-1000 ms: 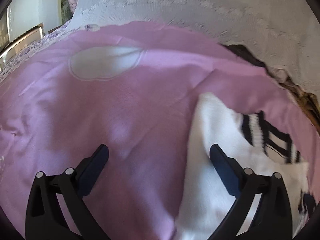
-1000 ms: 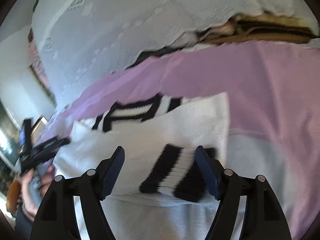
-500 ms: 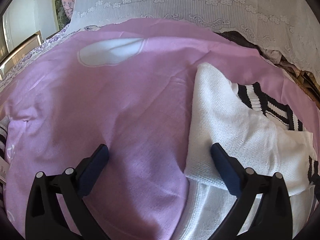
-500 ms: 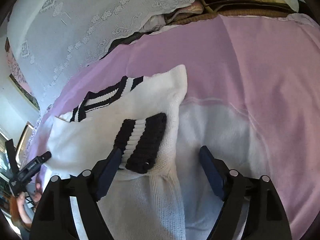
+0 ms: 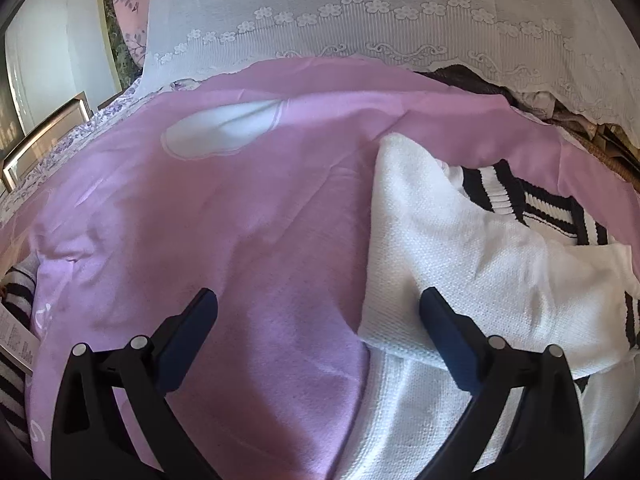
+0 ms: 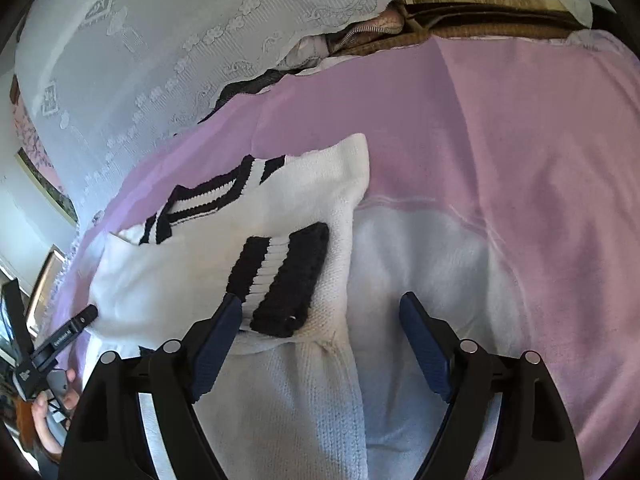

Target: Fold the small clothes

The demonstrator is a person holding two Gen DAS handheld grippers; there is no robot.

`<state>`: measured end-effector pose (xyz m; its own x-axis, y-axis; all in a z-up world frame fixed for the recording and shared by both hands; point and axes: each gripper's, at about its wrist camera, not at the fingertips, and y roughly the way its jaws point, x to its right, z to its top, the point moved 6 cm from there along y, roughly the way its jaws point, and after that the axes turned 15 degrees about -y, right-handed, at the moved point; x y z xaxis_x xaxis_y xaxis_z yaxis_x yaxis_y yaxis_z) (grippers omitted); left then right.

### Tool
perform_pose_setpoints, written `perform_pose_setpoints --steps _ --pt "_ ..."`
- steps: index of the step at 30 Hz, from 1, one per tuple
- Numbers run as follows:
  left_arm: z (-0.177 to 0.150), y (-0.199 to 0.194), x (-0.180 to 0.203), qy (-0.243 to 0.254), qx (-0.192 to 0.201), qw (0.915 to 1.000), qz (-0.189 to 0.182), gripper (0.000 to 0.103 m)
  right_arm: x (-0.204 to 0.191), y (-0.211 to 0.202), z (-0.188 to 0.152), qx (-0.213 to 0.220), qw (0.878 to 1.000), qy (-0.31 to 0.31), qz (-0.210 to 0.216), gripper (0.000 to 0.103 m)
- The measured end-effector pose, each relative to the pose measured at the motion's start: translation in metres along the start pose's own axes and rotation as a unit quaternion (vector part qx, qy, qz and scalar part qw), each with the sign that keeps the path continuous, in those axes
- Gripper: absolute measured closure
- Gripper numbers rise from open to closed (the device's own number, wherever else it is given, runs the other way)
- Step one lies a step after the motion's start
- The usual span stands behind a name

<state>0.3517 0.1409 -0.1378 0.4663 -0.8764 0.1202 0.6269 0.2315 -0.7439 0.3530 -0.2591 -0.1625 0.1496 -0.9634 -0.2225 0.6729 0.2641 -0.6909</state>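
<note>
- White knitted sweater with black-and-white trim lies on a pink sheet spread over a bed. Collar end points toward the lace cloth at the far side.
- Done so far, by the look of it: both sleeves are folded in across the chest. The striped cuff lies flat on top of the body, and the other sleeve crosses over as a broad white band.
- Left to do, as I judge it: the lower body of the sweater is not yet brought up toward the collar. The hem runs out of frame at the bottom, so its state is unknown.
- Left gripper: jaws spread wide, nothing between them. It hovers over the sweater's edge, one finger above sheet, the other above the folded sleeve.
- Right gripper: its jaws have just been opening and now stand wide. The cuff and sweater body lie below and between them, not pinched.
- Left view only: a white oval patch on the sheet, a striped garment at the left edge, and a bed frame rail.
- Right view only: the cuff on top, the left gripper's tip at the sweater's far edge with the person's hand behind it, and brown clutter under the lace.
</note>
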Motion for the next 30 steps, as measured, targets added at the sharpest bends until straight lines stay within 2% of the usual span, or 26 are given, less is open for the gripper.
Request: perform_pose_setpoints --steps 12,20,26,30 --pt "-0.002 -0.001 -0.002 -0.007 0.003 1.0000 -0.004 0.004 -0.003 0.001 -0.004 0.010 1.000 0.003 0.005 0.018" --pt "-0.008 -0.021 -0.008 -0.018 0.021 0.9994 -0.021 0.004 0.005 -0.023 -0.011 0.049 0.998 0.030 0.016 0.018" --pt "-0.022 -0.038 -0.010 -0.010 0.029 0.9990 -0.031 0.004 0.007 -0.030 -0.032 0.029 0.999 0.023 0.015 0.019" --pt "-0.034 -0.050 -0.012 -0.019 0.021 0.9977 -0.062 0.004 0.001 -0.034 -0.045 0.019 1.000 -0.006 0.008 0.019"
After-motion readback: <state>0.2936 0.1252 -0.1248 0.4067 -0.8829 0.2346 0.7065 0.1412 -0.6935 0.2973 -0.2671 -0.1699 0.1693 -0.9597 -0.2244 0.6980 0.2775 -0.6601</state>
